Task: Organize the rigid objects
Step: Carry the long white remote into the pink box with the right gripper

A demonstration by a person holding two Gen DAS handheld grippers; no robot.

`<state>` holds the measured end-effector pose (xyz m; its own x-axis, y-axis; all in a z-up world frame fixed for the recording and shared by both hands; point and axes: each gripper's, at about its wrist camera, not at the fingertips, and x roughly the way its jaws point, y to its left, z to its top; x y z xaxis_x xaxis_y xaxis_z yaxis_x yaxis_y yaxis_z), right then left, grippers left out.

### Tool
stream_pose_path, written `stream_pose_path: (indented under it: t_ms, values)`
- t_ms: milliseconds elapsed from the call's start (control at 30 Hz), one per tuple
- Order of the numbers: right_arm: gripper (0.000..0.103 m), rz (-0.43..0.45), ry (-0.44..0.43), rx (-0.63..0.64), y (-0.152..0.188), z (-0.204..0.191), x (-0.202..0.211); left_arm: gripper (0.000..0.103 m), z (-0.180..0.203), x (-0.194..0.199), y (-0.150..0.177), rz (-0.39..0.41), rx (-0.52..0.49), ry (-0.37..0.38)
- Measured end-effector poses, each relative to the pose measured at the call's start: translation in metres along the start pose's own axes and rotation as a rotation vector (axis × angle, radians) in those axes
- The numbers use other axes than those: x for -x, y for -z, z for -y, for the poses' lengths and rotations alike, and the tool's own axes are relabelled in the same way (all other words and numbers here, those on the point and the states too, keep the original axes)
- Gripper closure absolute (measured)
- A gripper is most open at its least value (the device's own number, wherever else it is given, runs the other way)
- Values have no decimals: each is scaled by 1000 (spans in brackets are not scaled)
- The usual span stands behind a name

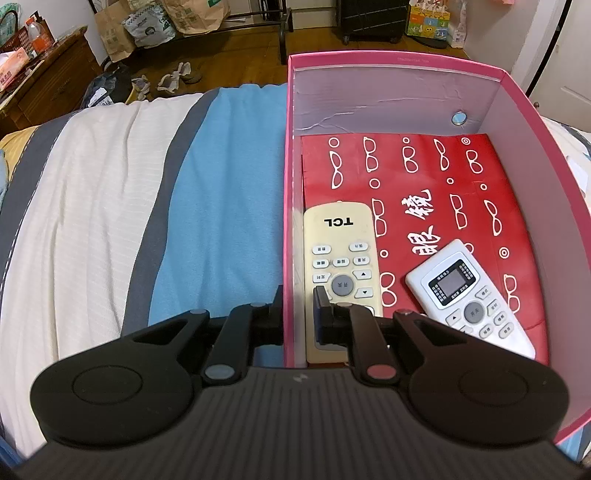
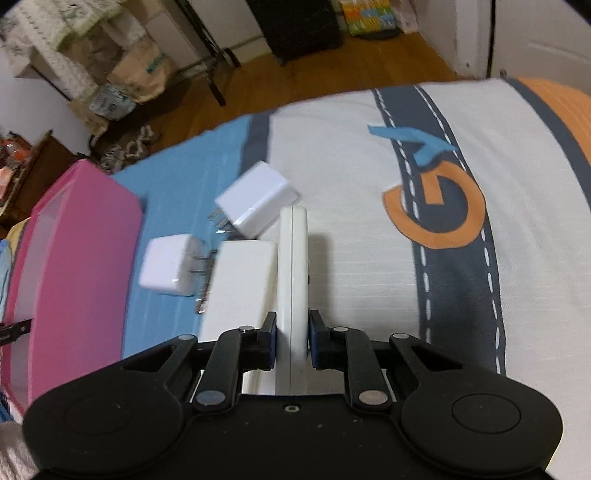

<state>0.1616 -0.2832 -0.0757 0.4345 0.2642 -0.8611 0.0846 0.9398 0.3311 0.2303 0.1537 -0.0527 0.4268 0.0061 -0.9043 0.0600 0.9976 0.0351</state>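
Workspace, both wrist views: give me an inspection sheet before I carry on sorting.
Surface: bed cover, striped white, grey and blue, wrinkled.
Job's things: pink box on the bed, holding a cream TCL remote and a white remote on a red bag with a glasses print. Three white plug adapters lie outside on the bed.
Clutter: blue fabric scrap.
Tools: left tool clamped on the box's left wall; right tool shut on a thin white device held on edge.
Cables: nothing seen.
Surroundings: wooden floor, paper bags, black suitcase.
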Motion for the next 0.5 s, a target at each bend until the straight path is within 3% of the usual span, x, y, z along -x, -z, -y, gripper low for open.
stream_pose_path:
  t_ms: [100,233,367,500]
  values:
    - [83,35,-68,79,6,-15,20,91,-1,0,0,0,8,1]
    - [83,148,-178,121,10,-36,60,91,-2,-1,1,-4,26,10]
    - [83,188,-274,234,15,-86,87,91,-4,-2,1,-2,27,19]
    - [83,184,-315,402,19,-151,97,91,-5,-1,2,-4,24,25]
